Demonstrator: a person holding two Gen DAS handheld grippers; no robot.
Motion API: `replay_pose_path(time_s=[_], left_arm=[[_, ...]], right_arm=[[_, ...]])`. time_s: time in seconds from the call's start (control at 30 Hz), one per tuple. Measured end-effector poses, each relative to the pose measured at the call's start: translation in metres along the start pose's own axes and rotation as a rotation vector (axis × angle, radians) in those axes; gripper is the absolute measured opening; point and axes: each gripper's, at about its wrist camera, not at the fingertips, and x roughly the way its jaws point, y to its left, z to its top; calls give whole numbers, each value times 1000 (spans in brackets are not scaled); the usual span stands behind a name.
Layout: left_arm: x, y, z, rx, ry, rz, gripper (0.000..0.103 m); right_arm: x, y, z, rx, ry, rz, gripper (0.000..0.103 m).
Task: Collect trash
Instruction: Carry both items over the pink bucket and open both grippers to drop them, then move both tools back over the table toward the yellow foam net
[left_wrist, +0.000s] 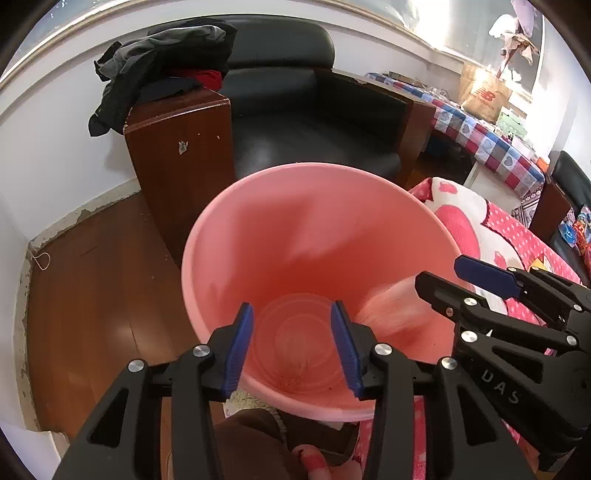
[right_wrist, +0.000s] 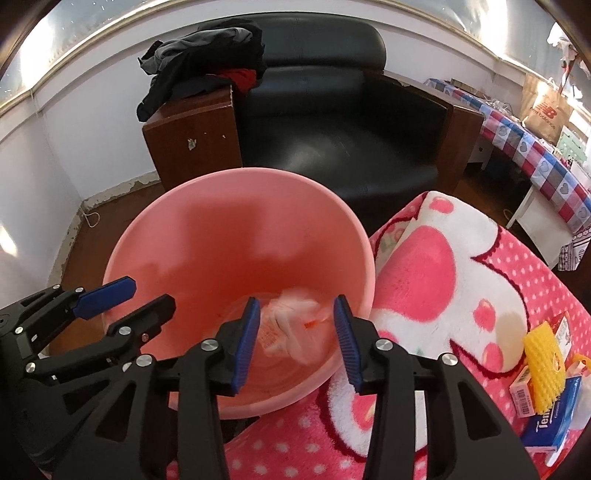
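A crumpled white tissue wad drops into the round pink plastic bin below the wide, empty right hand-held gripper; the left hand-held gripper is wide too. Packaging scraps at four o'clock on the bed remain.

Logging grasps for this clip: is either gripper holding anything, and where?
Nothing is held. Left gripper and right gripper are open above the pink bin; blurred crumpled trash lies loose inside.

A black leather armchair is sitting against the wall, with dark clothes lying heaped on its wooden armrest. A brown New Balance paper bag is standing on the desk under a checkered cloth.
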Motion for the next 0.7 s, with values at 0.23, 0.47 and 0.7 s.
replay_pose_path(time_s=[0.23, 0.47, 0.7], left_arm=[[-14, 2, -2, -16, -21, -10, 44], [-40, -4, -5, -35, -75, -28, 44], [-72, -16, -9, -40, -142, -58, 44]], right_arm=[[-16, 0, -2, 4, -28, 13, 42], [-47, -6, -11, 22, -82, 27, 42], [-81, -19, -27, 51, -139, 6, 42]])
